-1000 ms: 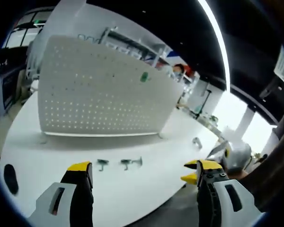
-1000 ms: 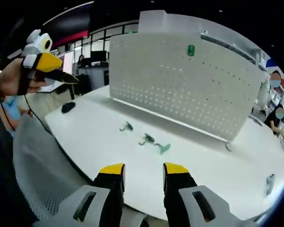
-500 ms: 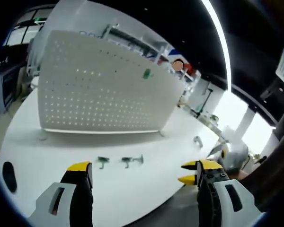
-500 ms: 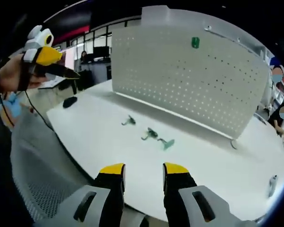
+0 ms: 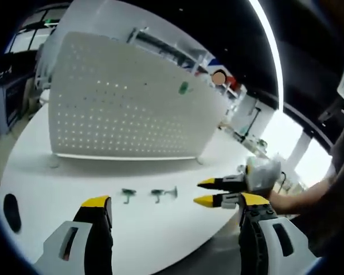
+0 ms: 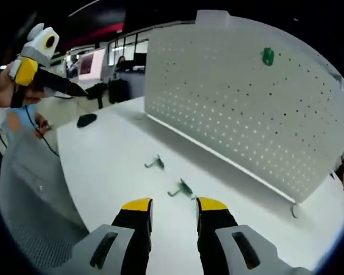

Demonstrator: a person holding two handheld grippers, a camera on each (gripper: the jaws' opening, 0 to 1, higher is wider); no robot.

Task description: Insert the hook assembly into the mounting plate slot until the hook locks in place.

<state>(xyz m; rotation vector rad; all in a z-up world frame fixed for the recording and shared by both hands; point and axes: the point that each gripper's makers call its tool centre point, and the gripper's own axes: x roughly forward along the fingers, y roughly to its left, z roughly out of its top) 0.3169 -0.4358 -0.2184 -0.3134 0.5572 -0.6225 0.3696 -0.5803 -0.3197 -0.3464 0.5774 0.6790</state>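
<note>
A white pegboard plate (image 5: 120, 109) stands upright on the white table (image 5: 63, 183), with a small green piece (image 5: 183, 87) fixed high on its face. Small metal hooks (image 5: 128, 195) (image 5: 163, 193) lie loose on the table in front of it. My left gripper (image 5: 175, 201) is open wide, low over the near table edge. My right gripper (image 5: 205, 192) comes in from the right, open, its yellow tips just right of the hooks. In the right gripper view the pegboard plate (image 6: 241, 109), the green piece (image 6: 268, 56) and two hooks (image 6: 156, 163) (image 6: 182, 188) show beyond my open right gripper (image 6: 174, 205), which holds nothing.
A black oval object (image 6: 87, 120) lies on the table's far left. A hand holds the left gripper (image 6: 57, 85) at the upper left. Another small hook (image 6: 294, 211) rests by the pegboard's foot. A grey mesh chair (image 6: 28, 189) stands beside the table.
My right gripper has moved forward over the table toward the hooks, coming further into the left gripper view. The left gripper has hardly moved.
</note>
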